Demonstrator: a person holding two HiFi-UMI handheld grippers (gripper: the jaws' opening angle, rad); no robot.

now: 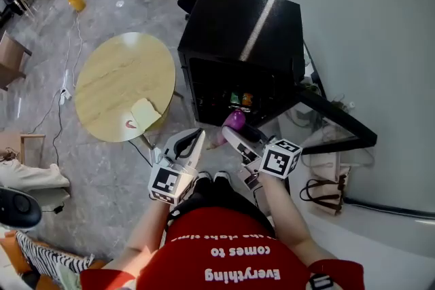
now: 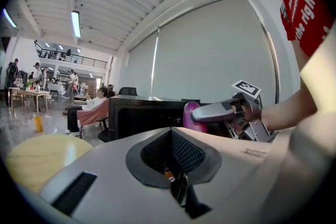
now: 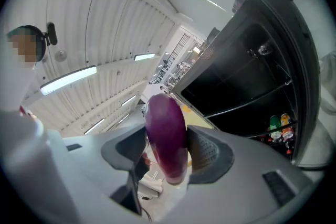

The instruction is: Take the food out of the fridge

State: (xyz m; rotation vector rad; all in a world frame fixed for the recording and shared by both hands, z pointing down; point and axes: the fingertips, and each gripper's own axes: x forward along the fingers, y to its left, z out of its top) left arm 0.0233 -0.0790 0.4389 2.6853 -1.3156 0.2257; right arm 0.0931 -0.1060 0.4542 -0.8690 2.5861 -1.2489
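Eggplant [image 3: 165, 136], glossy and deep purple with a smooth rounded end, is clamped between the two jaws of the right gripper [image 3: 167, 152]. It stands lengthwise between the grey pads and pokes out past them.

From the head view, the eggplant [image 1: 234, 120] is in the air just outside the open front of a black mini fridge [image 1: 238, 30], held by the right gripper [image 1: 238, 134]. The fridge door [image 1: 336, 120] is swung wide to the right. The left gripper [image 1: 190, 146] is beside the right one, a little lower in the picture. A round wooden table [image 1: 122, 71] stands to the left of the fridge, with a pale yellow cloth [image 1: 145, 112] at its edge nearest the person.

Only the right gripper view looks into the fridge: wire shelves and, low down, a green bottle [image 3: 275, 126] and an orange bottle [image 3: 286, 122].

The left gripper view shows the left gripper [image 2: 173, 157] with its jaws together and nothing between them. Beyond it, side on, are the fridge and the eggplant [image 2: 190, 113] in the other gripper. Further left sits a person [image 2: 90, 110] in a pink garment.
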